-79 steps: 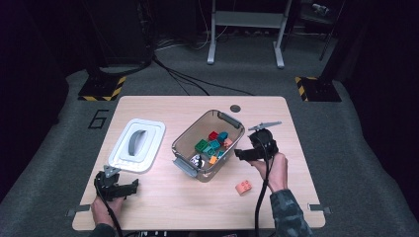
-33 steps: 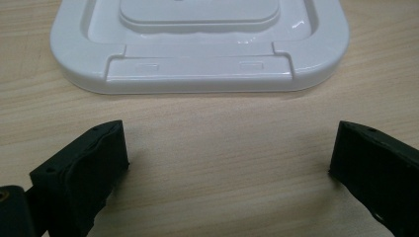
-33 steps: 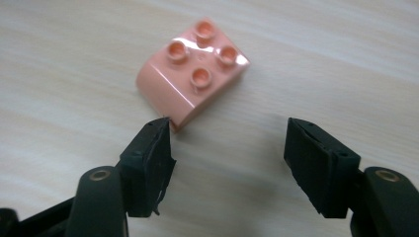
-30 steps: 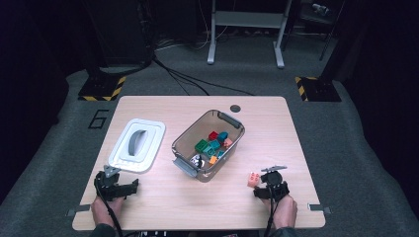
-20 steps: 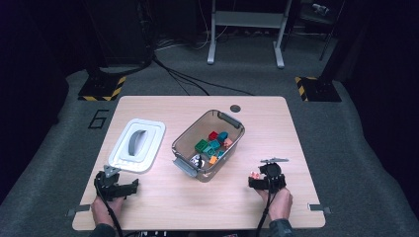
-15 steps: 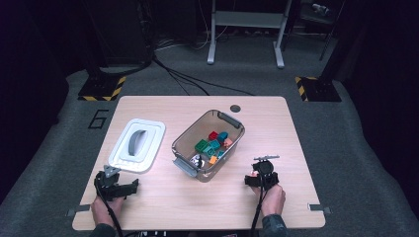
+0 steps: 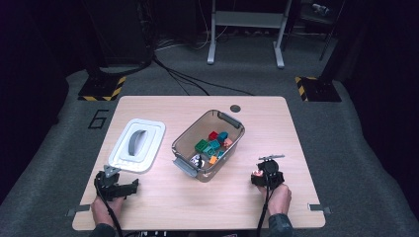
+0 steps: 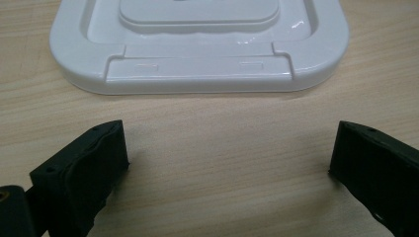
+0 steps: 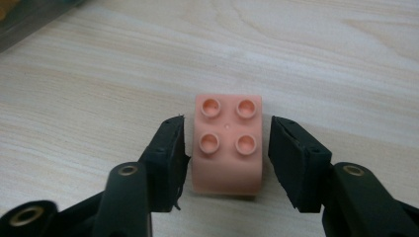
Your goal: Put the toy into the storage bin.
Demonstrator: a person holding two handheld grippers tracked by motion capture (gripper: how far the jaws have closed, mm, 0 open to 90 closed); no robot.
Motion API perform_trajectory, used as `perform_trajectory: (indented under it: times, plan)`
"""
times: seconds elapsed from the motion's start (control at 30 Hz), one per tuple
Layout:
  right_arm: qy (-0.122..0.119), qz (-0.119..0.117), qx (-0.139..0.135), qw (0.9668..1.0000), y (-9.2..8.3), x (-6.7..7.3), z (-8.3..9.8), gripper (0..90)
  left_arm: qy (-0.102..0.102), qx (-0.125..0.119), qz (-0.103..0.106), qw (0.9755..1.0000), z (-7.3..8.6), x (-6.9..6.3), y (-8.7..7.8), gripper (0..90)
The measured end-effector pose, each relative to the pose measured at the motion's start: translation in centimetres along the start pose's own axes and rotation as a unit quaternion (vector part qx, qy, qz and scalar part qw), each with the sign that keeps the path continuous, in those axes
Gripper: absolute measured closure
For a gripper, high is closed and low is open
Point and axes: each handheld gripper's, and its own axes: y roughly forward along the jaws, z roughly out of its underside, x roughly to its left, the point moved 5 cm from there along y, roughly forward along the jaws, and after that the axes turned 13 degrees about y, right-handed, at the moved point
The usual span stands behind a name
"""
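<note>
Pink brick (image 9: 227,143) lies on table (image 9: 99,74), near clear bin (image 7: 207,145).

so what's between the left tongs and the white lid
Nothing: bare wood of the table separates the open left tongs from the near edge of the white lid, as the left gripper view shows.

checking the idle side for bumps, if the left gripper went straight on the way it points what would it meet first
Most likely the near rim of the white lid, lying flat straight ahead of the open left gripper. Bare table lies between them, and the jaws sit low enough that they would probably strike the rim.
</note>
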Motion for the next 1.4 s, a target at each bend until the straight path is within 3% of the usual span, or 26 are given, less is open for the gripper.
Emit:
perform_trajectory:
  times: [0.1, 0.23, 0.3, 0.43, 0.63, 0.83, 1.4]
  plan:
    - [-0.012, 0.003, 0.007, 0.9999, 0.3, 0.1, -0.5, 48.4, 0.000, 0.000, 0.000, 1.0000, 0.0, 0.0, 0.0, 1.1]
    - [-0.003, 0.006, 0.019, 0.9998, 0.6, 0.2, -0.9, 52.6, 0.000, 0.000, 0.000, 1.0000, 0.0, 0.0, 0.0, 1.1]
    - [-0.019, 0.004, 0.016, 0.9997, 0.8, 0.2, -1.1, 57.6, 0.000, 0.000, 0.000, 1.0000, 0.0, 0.0, 0.0, 1.1]
    - [-0.020, 0.006, 0.020, 0.9996, 0.7, 0.4, -1.1, 58.5, 0.000, 0.000, 0.000, 1.0000, 0.0, 0.0, 0.0, 1.1]
    - [-0.024, -0.007, 0.001, 0.9997, -0.1, 0.5, -1.8, 58.7, 0.001, 0.000, 0.000, 1.0000, 0.0, 0.0, 0.0, 1.1]
    - [-0.014, -0.026, -0.013, 0.9995, -1.4, 0.7, -2.8, 58.7, 0.000, 0.000, 0.000, 1.0000, 0.0, 0.0, 0.0, 1.2]
    - [-0.016, -0.069, -0.047, 0.9964, -4.4, 1.4, -6.4, 58.8, 0.000, 0.000, 0.000, 1.0000, 0.0, 0.0, 0.0, 1.1]
